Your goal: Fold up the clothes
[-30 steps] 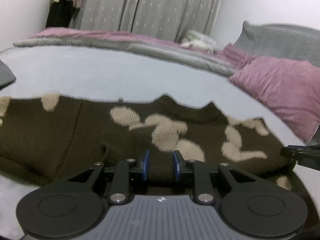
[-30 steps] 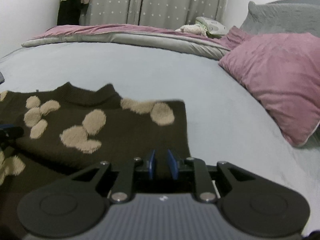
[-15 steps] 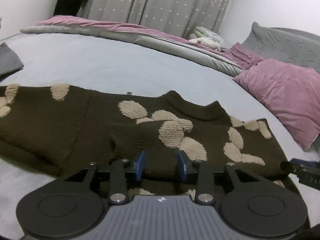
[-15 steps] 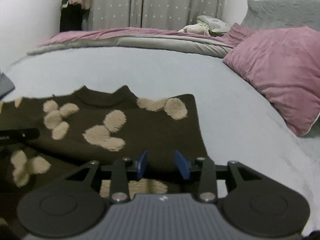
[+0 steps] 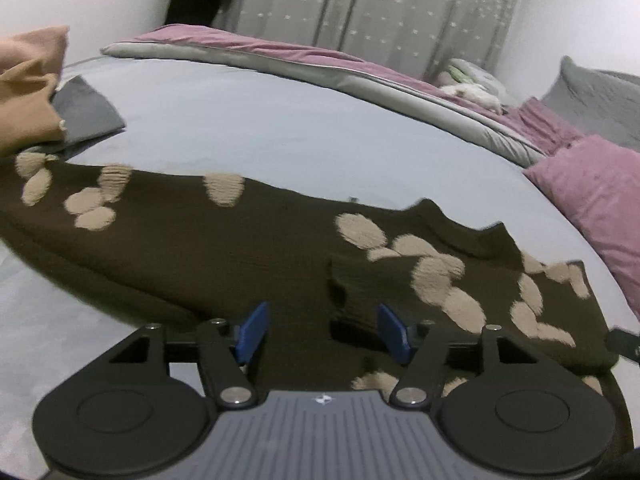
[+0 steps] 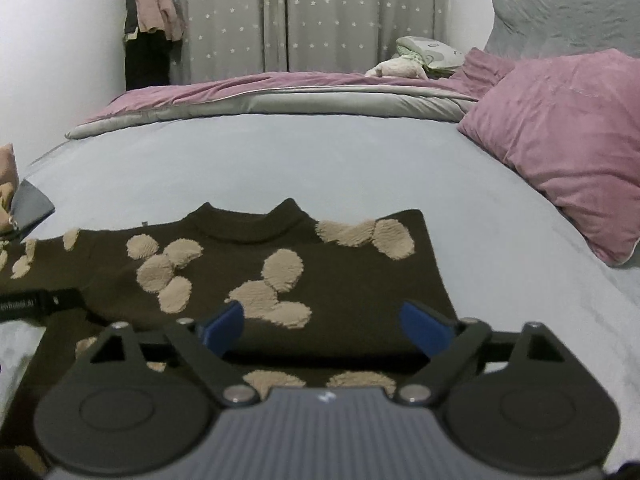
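Note:
A dark brown sweater (image 5: 224,252) with beige fuzzy patches lies flat on the pale blue bed sheet (image 5: 256,128), its collar toward the far side. One side is folded over the body, and a sleeve stretches out to the left. My left gripper (image 5: 323,334) hovers open over the sweater's near part, blue pads apart, nothing between them. My right gripper (image 6: 330,330) is open wide above the folded sweater (image 6: 332,280), empty. The tip of the left gripper (image 6: 36,304) shows at the left edge of the right wrist view.
An orange garment (image 5: 28,92) and a grey cloth (image 5: 86,114) lie at the far left of the bed. Pink pillows (image 6: 568,136) and a grey pillow (image 6: 560,20) sit on the right. A rolled pink-grey duvet (image 6: 280,98) lines the far edge.
Both grippers went from shut on the sweater's fabric to open, letting it go. The folded layer now lies on the body. Both grippers drew back and the left one swung left.

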`<state>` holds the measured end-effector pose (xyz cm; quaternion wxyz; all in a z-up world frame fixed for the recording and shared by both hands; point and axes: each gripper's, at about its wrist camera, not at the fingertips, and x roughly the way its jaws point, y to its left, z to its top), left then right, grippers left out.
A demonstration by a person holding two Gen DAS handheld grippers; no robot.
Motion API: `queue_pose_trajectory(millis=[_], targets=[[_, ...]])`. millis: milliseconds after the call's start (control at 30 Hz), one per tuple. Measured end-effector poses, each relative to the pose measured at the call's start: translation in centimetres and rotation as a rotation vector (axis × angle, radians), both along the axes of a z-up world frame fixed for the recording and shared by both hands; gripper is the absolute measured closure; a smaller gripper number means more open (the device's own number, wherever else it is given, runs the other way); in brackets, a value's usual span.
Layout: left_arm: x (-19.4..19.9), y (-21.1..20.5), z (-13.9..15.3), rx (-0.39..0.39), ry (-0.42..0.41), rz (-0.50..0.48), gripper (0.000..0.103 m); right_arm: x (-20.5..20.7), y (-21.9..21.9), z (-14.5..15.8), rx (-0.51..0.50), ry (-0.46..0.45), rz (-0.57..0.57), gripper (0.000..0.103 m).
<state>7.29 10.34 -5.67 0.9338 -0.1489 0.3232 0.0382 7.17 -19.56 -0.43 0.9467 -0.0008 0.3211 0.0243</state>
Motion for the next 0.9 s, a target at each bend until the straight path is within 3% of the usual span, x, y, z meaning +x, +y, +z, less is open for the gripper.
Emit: queue_pose_trajectory(millis=[200, 500, 900], targets=[[0.3, 1.9, 0.0, 0.07, 0.003, 0.109, 0.026, 0.2, 0.6, -1.0, 0.007, 0.04, -0.004, 0.008], [0.7, 6.2, -0.5, 0.218, 0.005, 0.346, 0.02, -0.3, 1.4, -1.2, -0.022, 0.033, 0.01, 0.003], [0.5, 14.0, -3.0, 0.116, -0.001, 0.58, 0.02, 0.2, 1.9, -2.3, -0.035, 0.058, 0.017, 0.001]])
